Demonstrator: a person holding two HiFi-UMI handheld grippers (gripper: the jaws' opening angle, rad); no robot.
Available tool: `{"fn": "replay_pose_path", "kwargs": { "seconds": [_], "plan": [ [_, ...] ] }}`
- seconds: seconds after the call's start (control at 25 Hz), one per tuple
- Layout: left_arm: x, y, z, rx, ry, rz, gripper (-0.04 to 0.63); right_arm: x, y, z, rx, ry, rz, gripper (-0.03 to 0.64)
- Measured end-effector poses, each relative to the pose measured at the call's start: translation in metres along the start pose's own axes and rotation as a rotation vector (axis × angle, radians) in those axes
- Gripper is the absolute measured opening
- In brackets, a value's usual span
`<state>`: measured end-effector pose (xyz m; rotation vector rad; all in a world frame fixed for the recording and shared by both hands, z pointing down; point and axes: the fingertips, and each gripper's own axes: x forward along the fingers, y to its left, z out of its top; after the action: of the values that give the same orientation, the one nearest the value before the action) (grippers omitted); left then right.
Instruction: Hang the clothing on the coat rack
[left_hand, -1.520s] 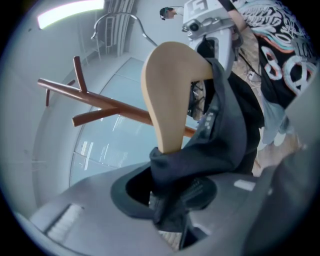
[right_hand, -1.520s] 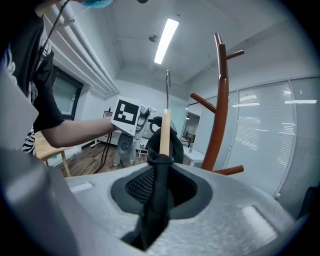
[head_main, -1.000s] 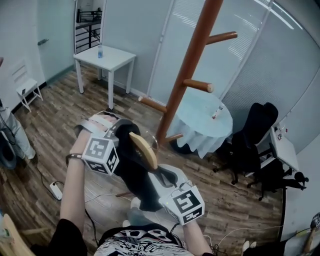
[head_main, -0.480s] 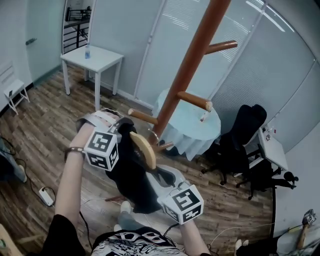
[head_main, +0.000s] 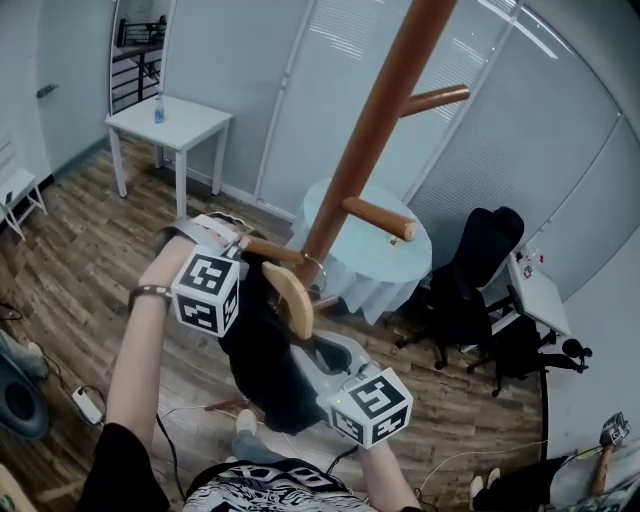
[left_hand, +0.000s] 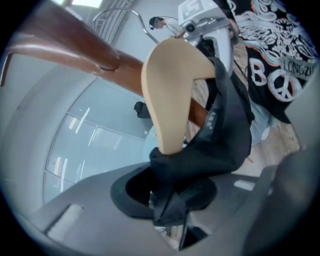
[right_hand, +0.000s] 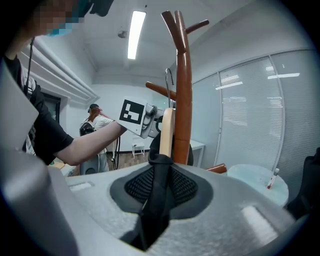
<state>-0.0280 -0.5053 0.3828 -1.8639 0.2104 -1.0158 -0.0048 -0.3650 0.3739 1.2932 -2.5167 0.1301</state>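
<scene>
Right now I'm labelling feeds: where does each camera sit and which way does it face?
Head view: on the head, facing down at the coat rack; forearms, left tool, right tool show.
Left gripper view: on left tool, facing the hanger; its jaws show.
Right gripper view: on right tool, facing the rack; its jaws show.
All share the garment.

Even cool indoor light; ceiling strip light (right_hand: 136, 34) glares; gripper views fisheye, corners dark; clothing (left_hand: 220, 135) near lens seemingly soft.

A small white table (head_main: 170, 120) with a bottle (head_main: 159, 108) stands upper left. Mid-frame, a round table under pale cloth (head_main: 375, 255); black office chairs (head_main: 470, 290) right. Power strip (head_main: 88, 405) lies on wooden floor (head_main: 70, 260), lower left.
</scene>
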Motion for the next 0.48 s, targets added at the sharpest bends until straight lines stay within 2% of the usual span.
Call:
{"fn": "replay_pose_path", "kwargs": {
  "seconds": [0.2,0.48],
  "plan": [
    [0.007,-0.002,-0.004,-0.013,-0.011,-0.038,0.101,0.005,-0.001,0.0,0.015,0.013,0.024,0.081],
    [0.011,-0.012,-0.023,-0.029,-0.01,-0.052,0.101,0.023,0.005,-0.004,0.02,0.021,0.038,0.083]
  ]
}}
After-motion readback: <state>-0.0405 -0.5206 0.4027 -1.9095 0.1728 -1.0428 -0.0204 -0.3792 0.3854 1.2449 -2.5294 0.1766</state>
